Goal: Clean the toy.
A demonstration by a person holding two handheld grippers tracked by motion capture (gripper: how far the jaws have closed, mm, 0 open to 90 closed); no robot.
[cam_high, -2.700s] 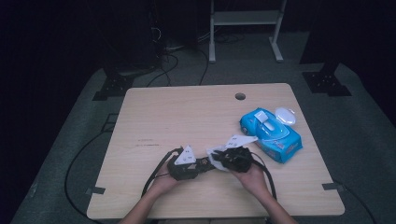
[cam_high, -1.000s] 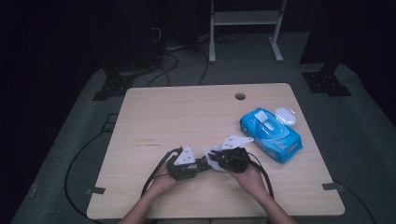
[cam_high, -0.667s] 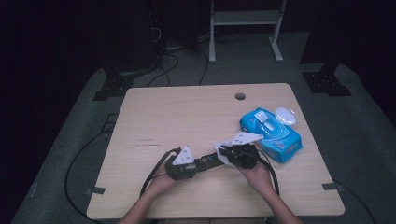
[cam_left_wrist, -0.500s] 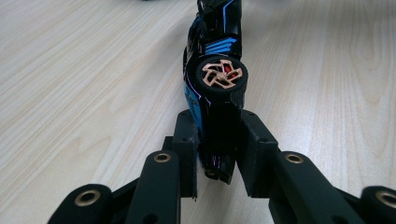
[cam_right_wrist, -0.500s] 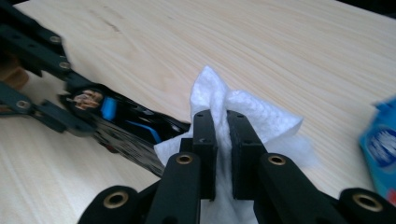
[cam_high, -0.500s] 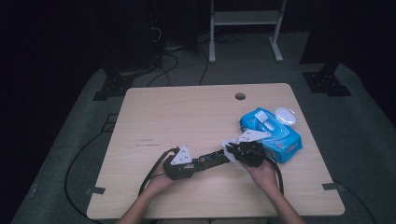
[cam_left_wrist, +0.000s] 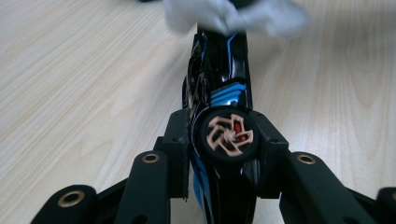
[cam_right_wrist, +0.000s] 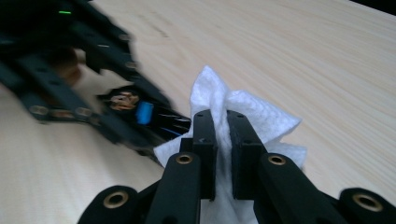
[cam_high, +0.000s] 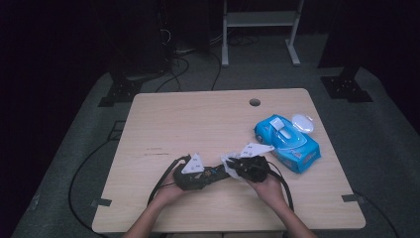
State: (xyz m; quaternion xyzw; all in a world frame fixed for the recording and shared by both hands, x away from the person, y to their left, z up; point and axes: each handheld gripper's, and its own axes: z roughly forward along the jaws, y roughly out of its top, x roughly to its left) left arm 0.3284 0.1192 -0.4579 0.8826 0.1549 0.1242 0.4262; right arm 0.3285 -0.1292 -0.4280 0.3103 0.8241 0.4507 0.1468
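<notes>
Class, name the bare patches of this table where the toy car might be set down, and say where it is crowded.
Free: the table's whole far-left half, and the near-right corner. Crowded: the near middle, where the left gripper and right gripper meet, and the right side by the wipes pack.

Bare tabletop left; wipes pack right.

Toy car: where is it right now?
The toy car is clamped in the left gripper at the table's near edge, its far end touching the white wipe held by the right gripper.
</notes>
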